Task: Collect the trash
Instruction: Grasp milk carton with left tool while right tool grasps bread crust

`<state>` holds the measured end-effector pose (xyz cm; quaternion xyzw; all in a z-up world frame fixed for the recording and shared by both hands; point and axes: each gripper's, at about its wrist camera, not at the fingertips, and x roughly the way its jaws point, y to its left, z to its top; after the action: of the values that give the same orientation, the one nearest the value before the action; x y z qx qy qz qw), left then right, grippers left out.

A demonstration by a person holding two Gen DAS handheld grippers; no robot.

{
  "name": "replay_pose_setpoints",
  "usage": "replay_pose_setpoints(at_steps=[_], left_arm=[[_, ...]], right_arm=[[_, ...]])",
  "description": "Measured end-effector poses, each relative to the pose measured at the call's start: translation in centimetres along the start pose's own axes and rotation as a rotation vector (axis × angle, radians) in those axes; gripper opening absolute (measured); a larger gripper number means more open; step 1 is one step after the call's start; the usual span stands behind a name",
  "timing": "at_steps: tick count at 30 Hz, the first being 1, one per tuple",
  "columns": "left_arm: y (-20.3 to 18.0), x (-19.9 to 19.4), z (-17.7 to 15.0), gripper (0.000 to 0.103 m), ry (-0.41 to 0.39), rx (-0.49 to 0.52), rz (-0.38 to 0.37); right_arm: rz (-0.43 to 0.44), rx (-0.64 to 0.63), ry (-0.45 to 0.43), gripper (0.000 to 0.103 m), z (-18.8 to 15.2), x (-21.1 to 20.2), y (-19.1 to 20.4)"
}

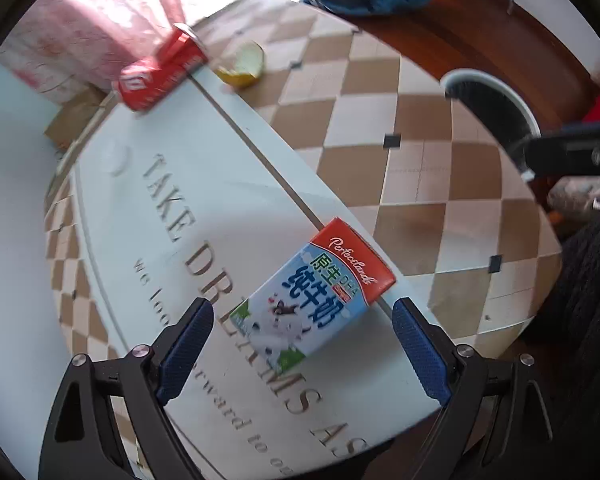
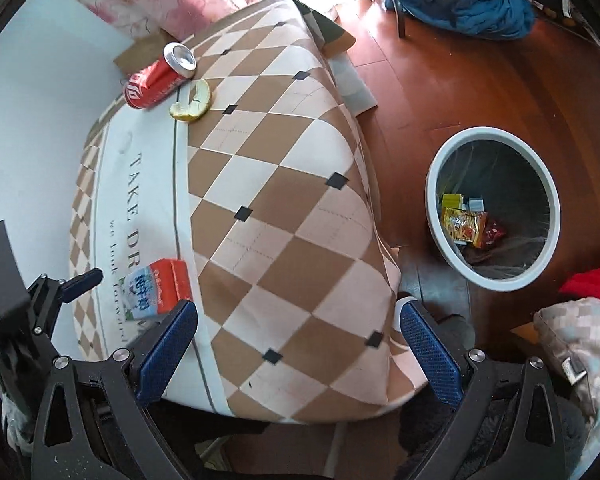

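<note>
A blue, white and red milk carton (image 1: 314, 294) lies on the table's checkered cloth (image 1: 380, 92). My left gripper (image 1: 302, 344) is open and the carton lies between its spread blue fingers, not clamped. The carton (image 2: 158, 290) also shows in the right wrist view, with the left gripper (image 2: 80, 280) beside it. A red soda can (image 1: 160, 70) and a yellow fruit peel (image 1: 244, 62) lie at the table's far end; the can (image 2: 160, 76) and the peel (image 2: 192, 100) show in the right view too. My right gripper (image 2: 298, 344) is open and empty above the near table edge.
A white-rimmed trash bin (image 2: 494, 208) with snack wrappers inside stands on the wooden floor (image 2: 440, 80) right of the table; it also shows in the left view (image 1: 490, 100). Blue clothes (image 2: 460, 0) lie far back. A pink curtain (image 1: 92, 20) hangs behind the table.
</note>
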<state>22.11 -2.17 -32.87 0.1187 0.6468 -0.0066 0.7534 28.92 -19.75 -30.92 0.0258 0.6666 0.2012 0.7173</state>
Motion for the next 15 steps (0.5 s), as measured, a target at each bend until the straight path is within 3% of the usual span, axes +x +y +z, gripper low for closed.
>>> replay_pose_setpoints(at_steps=[2,4,7,10,12,15], left_arm=[[0.0,1.1,0.4,0.087,0.014,0.024,-0.014],[0.1,1.8,0.8,0.062,0.026,0.029,-0.031],[1.1,2.1,1.3,0.056,0.026,-0.019,-0.091],[3.7,2.3,1.6,0.055,0.019,-0.157,-0.116],[6.7,2.6,1.6,0.055,0.005,-0.303,-0.124],[11.5,3.3,1.2,0.055,-0.007,-0.503,-0.067]], right_arm=[[-0.018,0.000,0.010,0.102,0.9,0.6,0.3],[-0.030,-0.002,0.010,0.102,1.7,0.9,0.5],[-0.042,-0.001,0.010,0.102,2.9,1.2,0.7],[-0.034,-0.003,0.008,0.102,4.2,1.5,1.3],[-0.029,-0.008,0.005,0.102,5.3,1.8,1.9],[-0.023,-0.026,-0.006,0.102,7.8,2.4,3.6]])
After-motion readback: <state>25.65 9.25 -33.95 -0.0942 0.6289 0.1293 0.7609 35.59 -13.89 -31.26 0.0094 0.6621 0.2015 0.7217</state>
